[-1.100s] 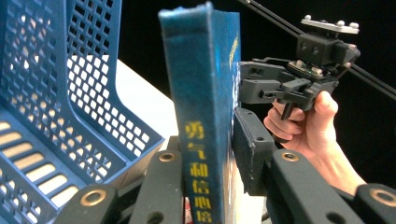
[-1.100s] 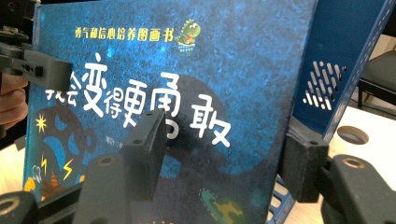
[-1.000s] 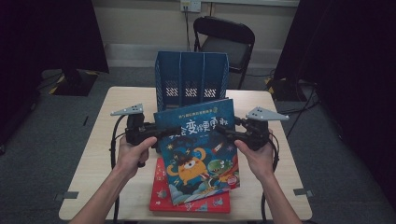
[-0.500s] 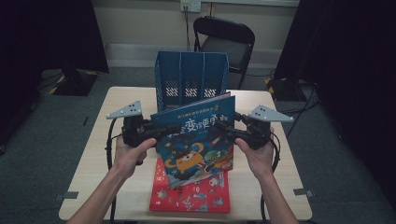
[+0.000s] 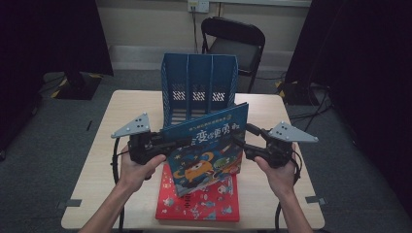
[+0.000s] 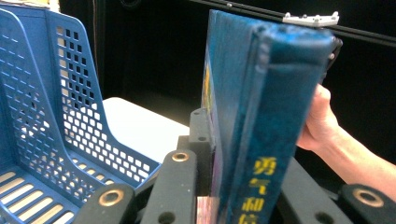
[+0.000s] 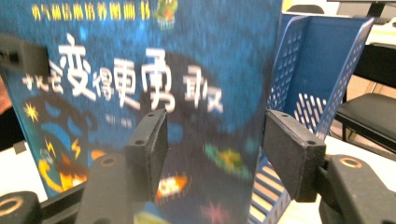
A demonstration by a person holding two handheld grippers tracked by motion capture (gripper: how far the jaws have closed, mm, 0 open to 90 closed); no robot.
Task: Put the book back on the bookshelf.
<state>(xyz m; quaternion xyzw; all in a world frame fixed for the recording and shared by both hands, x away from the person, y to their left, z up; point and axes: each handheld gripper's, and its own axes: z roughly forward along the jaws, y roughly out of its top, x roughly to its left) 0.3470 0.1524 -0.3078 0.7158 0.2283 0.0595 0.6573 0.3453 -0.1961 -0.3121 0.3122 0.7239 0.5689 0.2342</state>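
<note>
The left gripper (image 5: 167,144) clamps the blue book (image 5: 209,145) by its spine edge, lifted upright just before the blue file rack (image 5: 199,82). Its cover reads "变得更勇敢". The right gripper (image 5: 243,138) stands wide open beside the book's other edge.

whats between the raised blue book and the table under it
A red book lies flat on the table, right under the blue book that the left claw holds up by its spine. The high view shows this.
</note>
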